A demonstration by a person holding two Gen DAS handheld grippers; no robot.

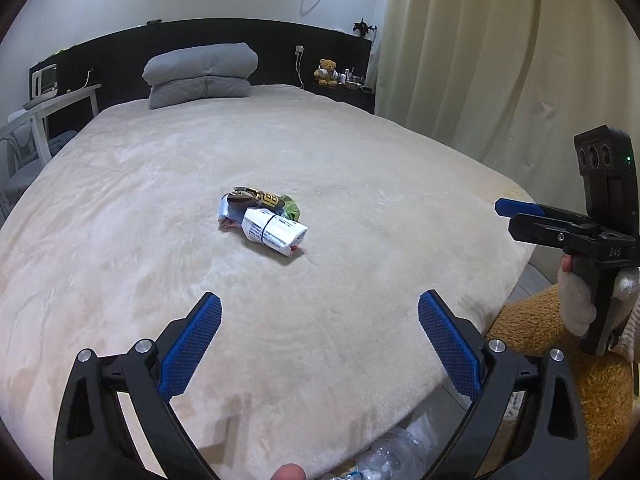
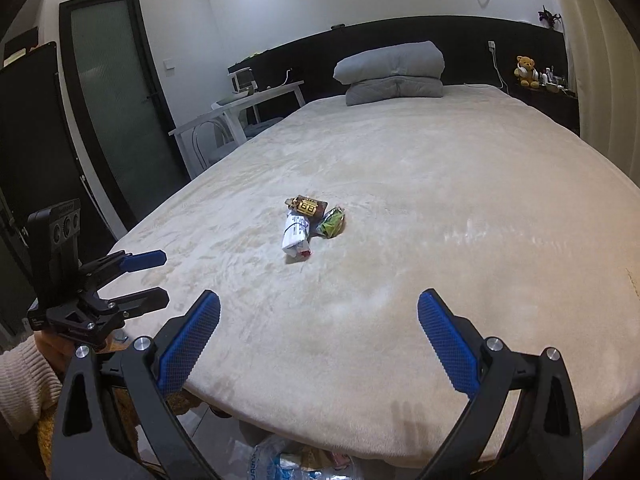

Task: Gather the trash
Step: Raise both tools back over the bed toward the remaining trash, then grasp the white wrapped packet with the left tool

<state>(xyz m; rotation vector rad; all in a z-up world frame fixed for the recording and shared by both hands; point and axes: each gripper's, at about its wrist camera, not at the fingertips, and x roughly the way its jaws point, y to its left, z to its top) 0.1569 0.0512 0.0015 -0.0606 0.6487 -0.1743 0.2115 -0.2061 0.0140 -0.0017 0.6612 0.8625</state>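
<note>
Left fingers: the left gripper [image 1: 320,344] has its blue pads spread wide, nothing between them.
Right fingers: the right gripper [image 2: 319,344] is likewise spread and empty.
Trash: a small heap mid-bed, well ahead of both tools: white wrapper [image 1: 276,232], dark gold-printed packet [image 1: 256,197], green wrapper [image 2: 332,222], all touching.
Risk: the pieces overlap, so a pinch on one probably drags or scatters the others; pads pressing low could snag the plush blanket [image 1: 360,168] instead.
Bag: crinkled clear plastic [image 2: 288,464] lies below the bed edge; a loosely held piece may drop short of it.
Pose: both grippers hover level near the foot of the bed, pointing toward the heap.
</note>
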